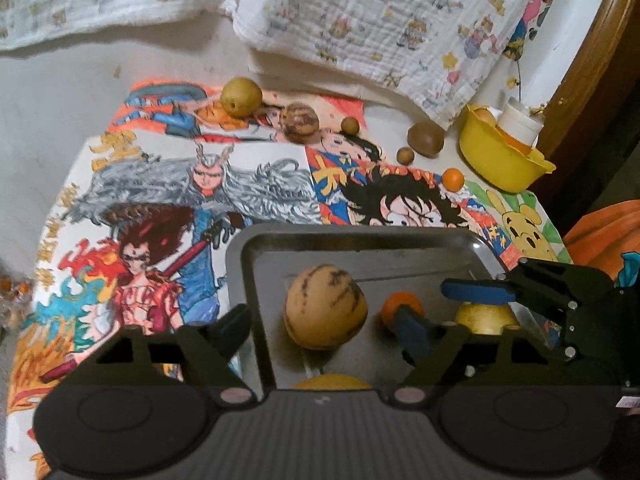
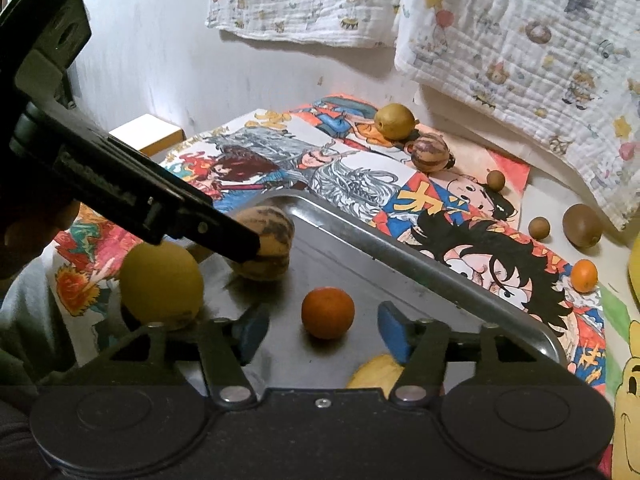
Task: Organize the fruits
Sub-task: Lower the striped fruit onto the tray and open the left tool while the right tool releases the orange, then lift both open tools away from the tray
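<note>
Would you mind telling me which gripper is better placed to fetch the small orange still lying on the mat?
Right. The right gripper is open, and the small orange lies beyond the tray rim on its side; the left gripper straddles the striped melon.

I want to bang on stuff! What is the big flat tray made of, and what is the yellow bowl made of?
The tray looks like metal, probably steel: grey, shiny, with a rolled rim and the striped fruit mirrored on its floor. The yellow bowl looks like plastic: one bright colour, smooth and slightly glossy, with a thin moulded lip.
</note>
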